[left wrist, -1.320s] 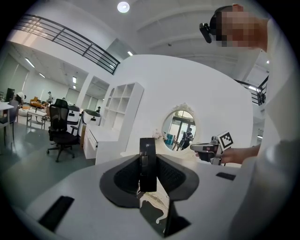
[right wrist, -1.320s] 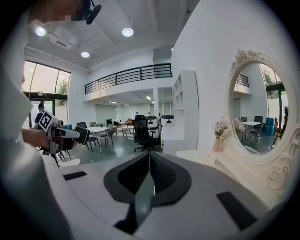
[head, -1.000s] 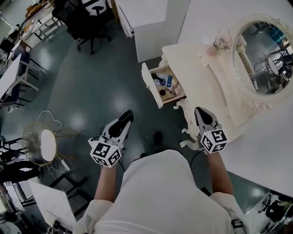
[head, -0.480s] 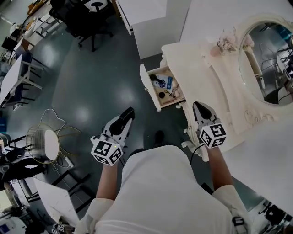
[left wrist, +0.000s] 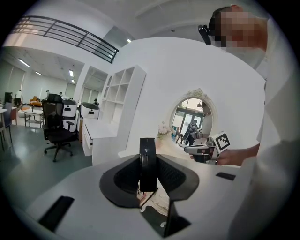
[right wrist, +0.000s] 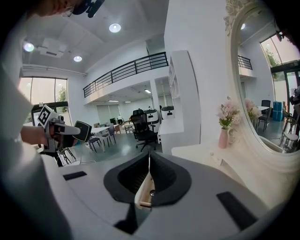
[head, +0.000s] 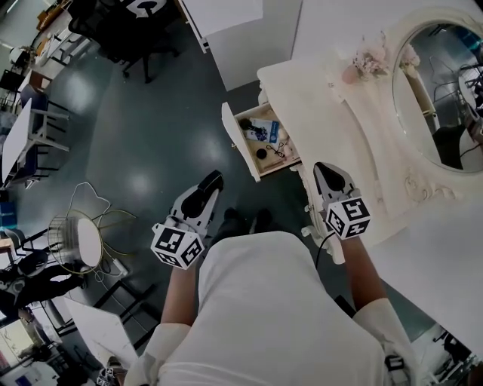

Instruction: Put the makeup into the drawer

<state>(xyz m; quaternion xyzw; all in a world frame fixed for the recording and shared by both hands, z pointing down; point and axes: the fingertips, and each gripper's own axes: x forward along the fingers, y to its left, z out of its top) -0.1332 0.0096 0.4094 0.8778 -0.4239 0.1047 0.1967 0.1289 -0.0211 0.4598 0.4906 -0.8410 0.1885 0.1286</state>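
Note:
My left gripper [head: 210, 182] is shut on a flat black makeup compact [left wrist: 147, 161], which stands edge-on between the jaws. In the right gripper view the compact [right wrist: 83, 131] shows as a black square at the left gripper's tip. The drawer [head: 235, 140] of the white dressing table [head: 317, 98] is pulled out ahead, with several small makeup items lying inside. The left gripper hovers over the floor short of the drawer's front. My right gripper [head: 326, 172] is shut and holds nothing. It is beside the table's front edge, to the right of the drawer.
An oval mirror [head: 445, 83] and a pink vase of flowers [head: 361, 66] stand on the dressing table. A wire stool with a white seat [head: 79, 240] is on the floor at the left. A black office chair [head: 136, 30] and a white cabinet [head: 226, 15] are farther off.
The person has stepped towards the dressing table, and both grippers are a little closer to the open drawer. The left gripper's hold on the compact is unchanged.

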